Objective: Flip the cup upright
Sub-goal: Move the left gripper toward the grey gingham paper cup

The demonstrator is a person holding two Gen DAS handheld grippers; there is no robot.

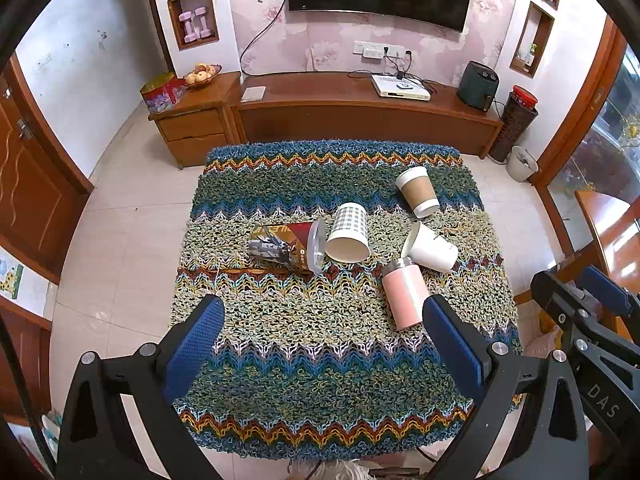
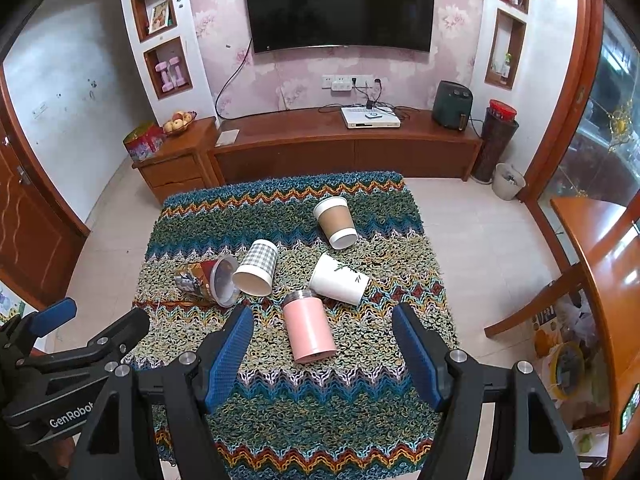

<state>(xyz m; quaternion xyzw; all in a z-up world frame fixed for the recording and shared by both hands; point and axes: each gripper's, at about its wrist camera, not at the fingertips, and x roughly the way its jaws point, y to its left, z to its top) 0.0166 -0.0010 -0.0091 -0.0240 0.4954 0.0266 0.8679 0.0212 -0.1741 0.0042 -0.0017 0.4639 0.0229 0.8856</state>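
Several cups lie on their sides on a knitted zigzag cloth [image 1: 320,352]: a pink tumbler [image 1: 403,297] [image 2: 309,328], a white cup [image 1: 433,248] [image 2: 339,279], a brown-sleeved cup [image 1: 418,191] [image 2: 335,222], a checked cup [image 1: 348,233] [image 2: 258,267] and a printed cup with a clear lid [image 1: 286,246] [image 2: 208,282]. My left gripper [image 1: 322,318] is open and empty, short of the cups. My right gripper [image 2: 323,330] is open, its fingers either side of the pink tumbler and above it; it also shows in the left wrist view [image 1: 576,284].
The cloth covers a small table standing on a tiled floor. Behind it runs a wooden TV cabinet [image 1: 360,116] with a white box and an air fryer [image 1: 478,85]. A wooden table edge [image 2: 600,264] is at the right. A bin [image 2: 507,181] stands by the wall.
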